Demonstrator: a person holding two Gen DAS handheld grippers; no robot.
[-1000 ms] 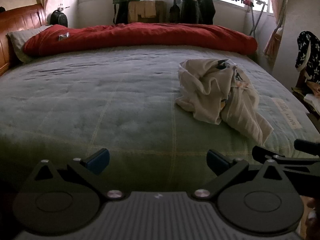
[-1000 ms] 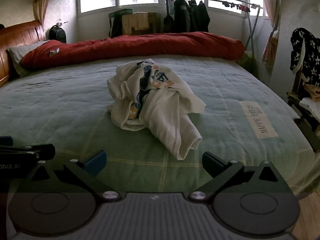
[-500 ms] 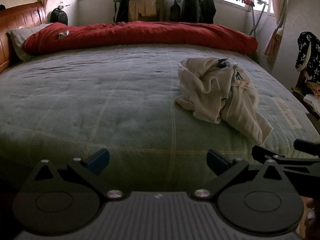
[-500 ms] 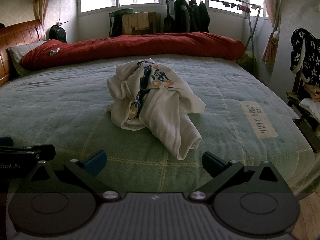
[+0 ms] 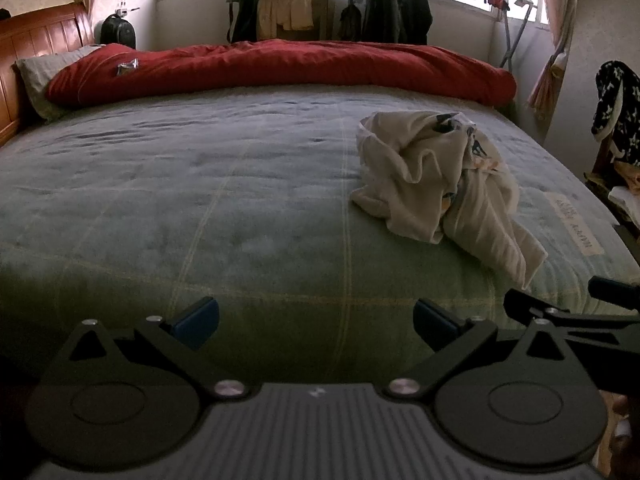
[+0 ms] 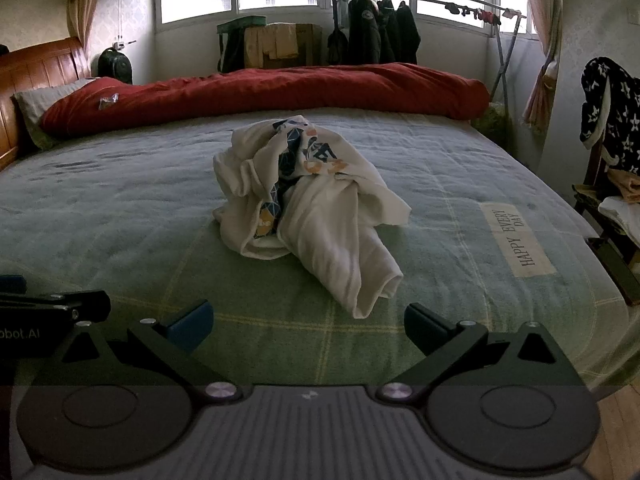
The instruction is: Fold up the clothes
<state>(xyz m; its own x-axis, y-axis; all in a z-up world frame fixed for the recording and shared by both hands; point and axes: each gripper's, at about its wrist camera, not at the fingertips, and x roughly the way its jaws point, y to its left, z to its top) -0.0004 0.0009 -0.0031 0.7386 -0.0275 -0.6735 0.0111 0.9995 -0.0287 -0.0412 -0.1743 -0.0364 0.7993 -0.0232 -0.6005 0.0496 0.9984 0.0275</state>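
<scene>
A crumpled cream-white garment (image 6: 308, 208) with a blue and orange print lies in a heap on the green blanket (image 6: 120, 216) of the bed. In the left wrist view the same garment (image 5: 436, 184) sits to the right of centre. My left gripper (image 5: 316, 322) hovers open over the bed's near edge, well short of the cloth and left of it. My right gripper (image 6: 308, 326) is open too, with the garment's sleeve end just beyond its fingertips. Neither holds anything. The right gripper's arm shows at the left wrist view's right edge.
A red duvet (image 6: 272, 88) lies rolled along the far side of the bed, with a pillow and wooden headboard (image 6: 36, 68) at the left. A chair with clothes (image 6: 612, 168) stands by the right bedside. A clothes rack (image 6: 420, 12) stands under the windows.
The left gripper's view has tipped slightly, so the bed and garment sit a little lower in frame. The right gripper and the garment have not moved.
</scene>
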